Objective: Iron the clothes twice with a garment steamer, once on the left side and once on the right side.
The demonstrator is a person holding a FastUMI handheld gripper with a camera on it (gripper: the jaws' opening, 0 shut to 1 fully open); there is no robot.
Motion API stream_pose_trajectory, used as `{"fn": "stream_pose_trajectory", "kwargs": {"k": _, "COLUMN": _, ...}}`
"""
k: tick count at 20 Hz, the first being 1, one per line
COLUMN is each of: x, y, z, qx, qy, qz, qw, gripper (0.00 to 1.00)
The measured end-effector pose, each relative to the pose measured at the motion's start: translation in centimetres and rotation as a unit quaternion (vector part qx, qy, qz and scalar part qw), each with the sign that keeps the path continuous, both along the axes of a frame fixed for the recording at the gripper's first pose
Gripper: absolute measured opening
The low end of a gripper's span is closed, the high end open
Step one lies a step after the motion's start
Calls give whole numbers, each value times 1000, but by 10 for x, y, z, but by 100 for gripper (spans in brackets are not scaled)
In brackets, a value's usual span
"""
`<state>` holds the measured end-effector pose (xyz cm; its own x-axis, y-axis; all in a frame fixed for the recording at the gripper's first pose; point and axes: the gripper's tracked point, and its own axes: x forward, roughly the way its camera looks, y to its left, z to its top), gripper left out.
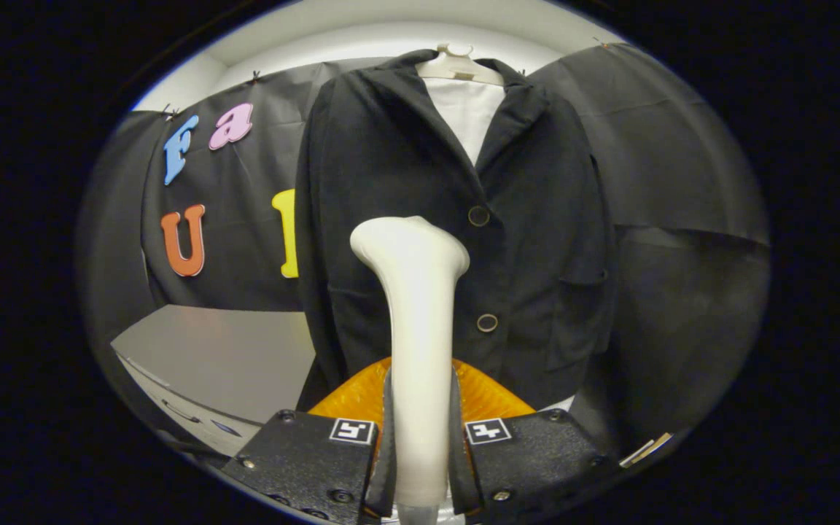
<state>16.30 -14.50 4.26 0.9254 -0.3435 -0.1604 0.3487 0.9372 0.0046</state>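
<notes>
The claw (420, 437) is clenched on the white handle of the garment steamer (416, 328), one finger pressing on each side, with only the handle's width between them. The steamer rises straight ahead from the fingers, its flared head level with the lower half of the black jacket (456, 240) hanging just beyond — whether head and cloth touch cannot be told. One jacket, one pale hanger (458, 65), two buttons (478, 216) down the front, just right of the head. A grey worktop (223, 357) lies ahead to the left, beside the jacket's hem.
</notes>
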Motion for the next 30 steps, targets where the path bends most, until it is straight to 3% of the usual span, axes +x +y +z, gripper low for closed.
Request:
{"fn": "stream_pose_trajectory", "kwargs": {"k": 14, "x": 18, "y": 0, "z": -65, "qx": 11, "qy": 73, "qz": -8, "qw": 997, "gripper": 32}}
{"fn": "stream_pose_trajectory", "kwargs": {"k": 30, "x": 9, "y": 2, "z": -185, "qx": 48, "qy": 174, "qz": -34, "qw": 983, "gripper": 32}}
